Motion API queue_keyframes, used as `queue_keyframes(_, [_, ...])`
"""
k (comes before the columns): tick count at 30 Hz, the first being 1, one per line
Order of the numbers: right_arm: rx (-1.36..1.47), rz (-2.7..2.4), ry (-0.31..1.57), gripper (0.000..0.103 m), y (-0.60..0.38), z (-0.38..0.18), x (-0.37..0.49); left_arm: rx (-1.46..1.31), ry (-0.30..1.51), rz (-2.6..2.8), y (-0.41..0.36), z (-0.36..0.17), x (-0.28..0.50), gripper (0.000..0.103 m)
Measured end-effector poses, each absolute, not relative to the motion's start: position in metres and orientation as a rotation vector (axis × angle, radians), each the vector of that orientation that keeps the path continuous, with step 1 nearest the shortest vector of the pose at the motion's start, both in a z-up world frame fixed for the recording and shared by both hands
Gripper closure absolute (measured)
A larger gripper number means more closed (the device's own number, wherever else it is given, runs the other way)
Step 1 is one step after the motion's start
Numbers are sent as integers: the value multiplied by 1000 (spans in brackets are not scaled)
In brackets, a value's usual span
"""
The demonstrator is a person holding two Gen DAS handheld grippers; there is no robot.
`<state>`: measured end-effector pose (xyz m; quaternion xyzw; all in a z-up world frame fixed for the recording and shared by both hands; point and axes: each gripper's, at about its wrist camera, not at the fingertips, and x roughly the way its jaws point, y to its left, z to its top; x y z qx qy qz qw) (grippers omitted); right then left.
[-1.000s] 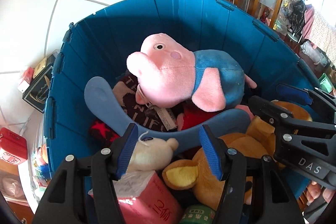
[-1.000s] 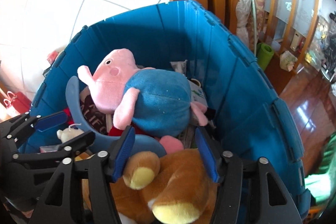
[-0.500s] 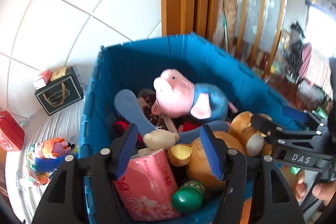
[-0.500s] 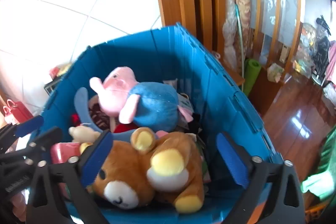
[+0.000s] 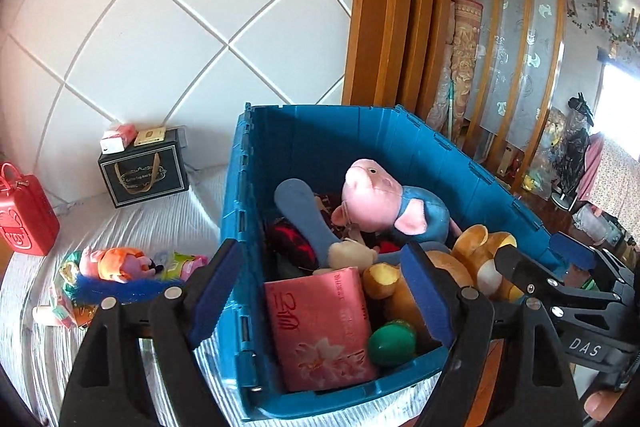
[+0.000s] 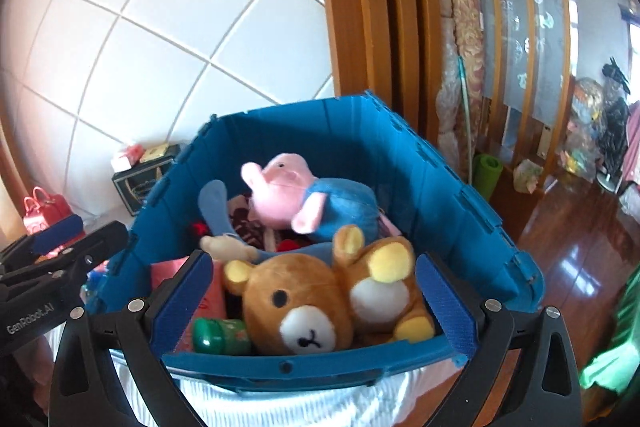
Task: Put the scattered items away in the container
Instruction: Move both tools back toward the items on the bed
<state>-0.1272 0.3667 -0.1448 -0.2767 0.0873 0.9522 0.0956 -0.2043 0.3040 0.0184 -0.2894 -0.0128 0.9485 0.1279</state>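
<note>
While gaping, right gripper (image 6: 314,301) frames binned bear (image 6: 320,297).

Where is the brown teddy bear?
The brown teddy bear lies inside the blue bin, at its near end, just below the pink pig.

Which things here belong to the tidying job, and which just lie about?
Job: blue bin; bear, pig, pink pack inside it; toy pile outside it.
Lying about: black box, red case, green mat.
</note>
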Motion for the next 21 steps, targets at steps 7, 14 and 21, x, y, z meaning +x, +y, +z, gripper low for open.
queue_keyframes(7, [-749, 2924, 213, 1, 296, -136, -139, -857, -120, 2864, 215, 11, -190, 22])
queue_keyframes(14, [-666, 3102, 160, 1, 184, -129, -160, -936, -200, 2981, 97, -12, -182, 22])
queue_keyframes(21, [-704, 3210, 85, 1, 70, -157, -189, -1049, -176, 3066, -15, -57, -180, 22])
